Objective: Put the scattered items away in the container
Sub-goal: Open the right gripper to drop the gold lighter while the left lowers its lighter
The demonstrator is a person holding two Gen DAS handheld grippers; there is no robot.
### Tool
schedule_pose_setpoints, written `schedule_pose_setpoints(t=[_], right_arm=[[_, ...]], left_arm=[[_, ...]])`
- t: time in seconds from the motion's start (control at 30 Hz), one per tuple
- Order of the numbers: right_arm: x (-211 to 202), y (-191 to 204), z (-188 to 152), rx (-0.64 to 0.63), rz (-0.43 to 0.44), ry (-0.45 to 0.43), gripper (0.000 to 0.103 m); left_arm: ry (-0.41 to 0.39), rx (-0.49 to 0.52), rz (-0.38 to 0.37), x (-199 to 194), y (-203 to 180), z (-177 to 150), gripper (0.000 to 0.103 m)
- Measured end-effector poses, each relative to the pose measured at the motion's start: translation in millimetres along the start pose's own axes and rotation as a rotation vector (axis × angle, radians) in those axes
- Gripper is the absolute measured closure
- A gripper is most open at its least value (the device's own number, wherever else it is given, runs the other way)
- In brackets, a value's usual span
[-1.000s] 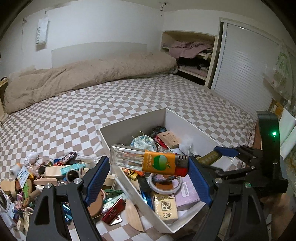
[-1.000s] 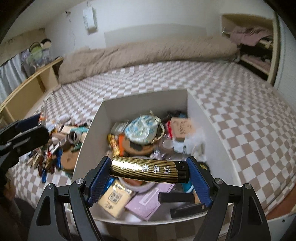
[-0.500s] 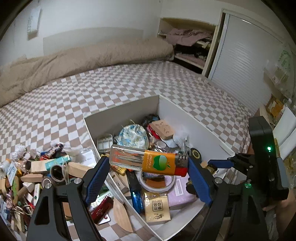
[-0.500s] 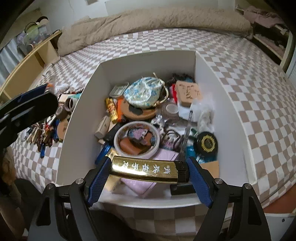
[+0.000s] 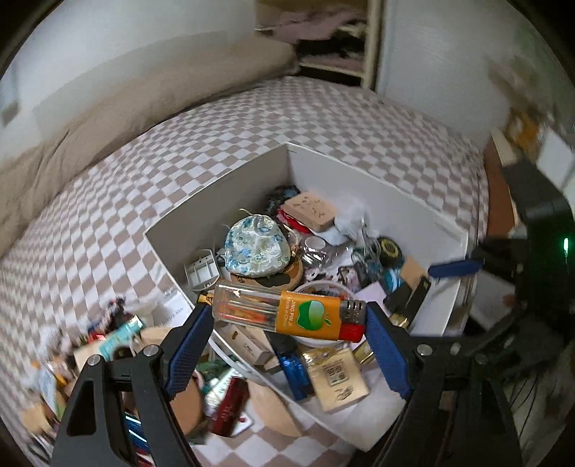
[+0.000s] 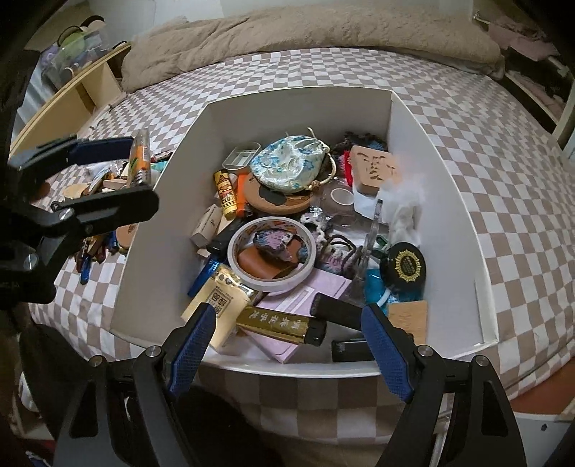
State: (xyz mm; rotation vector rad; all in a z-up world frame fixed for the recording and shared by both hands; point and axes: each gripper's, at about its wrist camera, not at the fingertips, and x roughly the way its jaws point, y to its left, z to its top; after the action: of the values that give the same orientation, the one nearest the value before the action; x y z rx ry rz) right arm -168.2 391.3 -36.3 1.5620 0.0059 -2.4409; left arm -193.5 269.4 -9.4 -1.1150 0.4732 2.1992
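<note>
The left hand-held gripper is clamped end to end on a clear lighter with an orange apple label, a silver cap and a red base, carried level above the near-left corner of the white container. In the right wrist view the same gripper shows at the left, outside the box's left wall, the lighter standing upright between its blue pads.

The right hand-held gripper has its jaws apart with nothing between them. A gold lighter with white characters and a black end lies just ahead of the fingertips, inside the container near its front wall, resting on a pink booklet.

Further in, a roll of white tape lies flat with a brown leather piece inside its ring. A tan packet with a printed code sits at the front-left of the box. Toward the back are a blue floral pouch, a carved wooden block and a round cork coaster. A black round tin with a gold emblem sits near the right wall.

The container rests on a bed covered by a brown-and-white checked sheet, close to its front edge. More scattered items lie on the sheet to the left of the box. A beige duvet is bunched along the far edge of the bed.
</note>
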Motion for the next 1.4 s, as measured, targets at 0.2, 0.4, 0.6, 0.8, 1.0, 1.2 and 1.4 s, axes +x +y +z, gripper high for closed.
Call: schedule_pose_setpoints(t=[0.2, 0.4, 0.6, 0.8, 1.0, 1.2, 1.4], right_arm=[[-5.1, -10.2, 2.7, 0.019, -0.006, -0.023, 0.020], [-4.3, -19.1, 7.4, 0.029, -0.011, -0.035, 0.020], [-1.0, -24.2, 8.5, 0.037, -0.006, -0.039, 0.020], [0.0, -25.4, 8.5, 0.045, -0.004, -0.043, 0.020], [2.1, -28.2, 7.9, 0.051, -0.002, -0.048, 0.020], [4.2, -30.5, 7.0, 0.064, 0.009, -0.049, 0.020], [3.8, -32.3, 8.0, 0.069, 0.013, -0.054, 0.020]], left_arm=[[0.118, 0.129, -0.038, 17.2, -2.9, 2.0, 0.019], [0.223, 0.257, -0.049, 28.6, -14.6, 0.7, 0.019], [0.287, 0.421, -0.009, 34.8, -27.5, 4.1, 0.019], [0.405, 0.558, 0.040, 50.0, -38.9, -3.3, 0.019], [0.493, 0.614, 0.050, 65.2, -42.6, -8.5, 0.019], [0.529, 0.651, 0.010, 69.8, -49.7, -9.4, 0.019], [0.574, 0.675, -0.001, 75.2, -52.1, -13.4, 0.019]])
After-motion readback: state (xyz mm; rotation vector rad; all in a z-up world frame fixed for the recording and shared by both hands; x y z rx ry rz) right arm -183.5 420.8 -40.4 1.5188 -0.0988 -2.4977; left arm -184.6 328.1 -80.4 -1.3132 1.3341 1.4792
